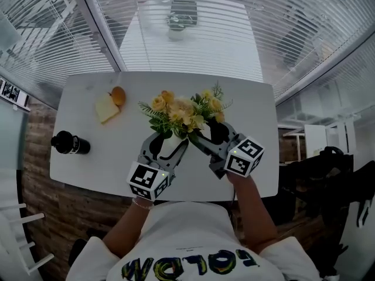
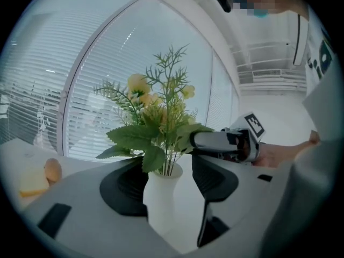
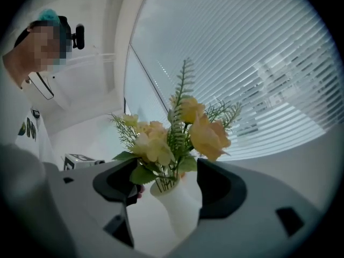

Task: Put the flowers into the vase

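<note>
At the far left of my head view, a black cylindrical bottle [image 1: 70,143] lies on the white round-cornered table [image 1: 82,168]. Further in sits a pale wedge-shaped slice [image 1: 106,108], with a small round orange thing [image 1: 118,95] just beside it.

Next comes the left gripper [image 1: 170,140]. Its fingers are spread wide on either side of a white narrow-necked vase [image 2: 160,198]. One dark pad sits just beside the vase body, the other stands clear of it, and neither is squeezing.

The vase stands near the front middle of the table with its long axis vertical and its mouth up. The yellow and cream flowers with green leaves [image 1: 183,113] have their stems in that mouth. The heads point up and fan outward.

The right gripper [image 1: 209,133] comes in from the right side. Its fingers are also apart, with the vase neck between them and a gap showing (in the right gripper view the vase top looks tipped to the left).

The table top is plain and glossy. White slatted blinds cover the glass walls behind it, and a brick-patterned floor shows to the table's left.
</note>
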Tool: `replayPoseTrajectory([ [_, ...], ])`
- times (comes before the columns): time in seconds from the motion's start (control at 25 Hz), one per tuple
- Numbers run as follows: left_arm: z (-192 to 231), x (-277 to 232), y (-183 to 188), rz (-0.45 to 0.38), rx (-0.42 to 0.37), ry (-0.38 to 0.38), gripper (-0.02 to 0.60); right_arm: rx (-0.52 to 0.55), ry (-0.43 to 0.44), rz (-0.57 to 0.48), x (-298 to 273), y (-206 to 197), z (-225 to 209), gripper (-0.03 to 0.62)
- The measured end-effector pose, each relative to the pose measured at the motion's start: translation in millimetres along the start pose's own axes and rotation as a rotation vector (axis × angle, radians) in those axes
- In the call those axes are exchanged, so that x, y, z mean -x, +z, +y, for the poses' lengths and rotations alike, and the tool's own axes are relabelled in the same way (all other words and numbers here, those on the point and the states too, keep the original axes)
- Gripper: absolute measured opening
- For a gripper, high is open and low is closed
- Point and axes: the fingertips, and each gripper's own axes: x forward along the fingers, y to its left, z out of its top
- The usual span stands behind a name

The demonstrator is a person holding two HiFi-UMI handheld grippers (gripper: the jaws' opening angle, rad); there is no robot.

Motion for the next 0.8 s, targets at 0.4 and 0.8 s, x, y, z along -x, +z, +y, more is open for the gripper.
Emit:
replayPoseTrajectory([
  [0.4, -4.8, 24.3, 4.5, -0.034, 0.027, 0.023, 0.237, 0.073, -0.098, -0.014, 30.4, 4.3, 5.2, 0.255],
  [0.8, -2.3, 44.3, 23.2, -0.101, 0.002, 0.049, 0.144, 0.263, -0.306, 0.016, 58.6, 11.3, 8.6, 0.167],
])
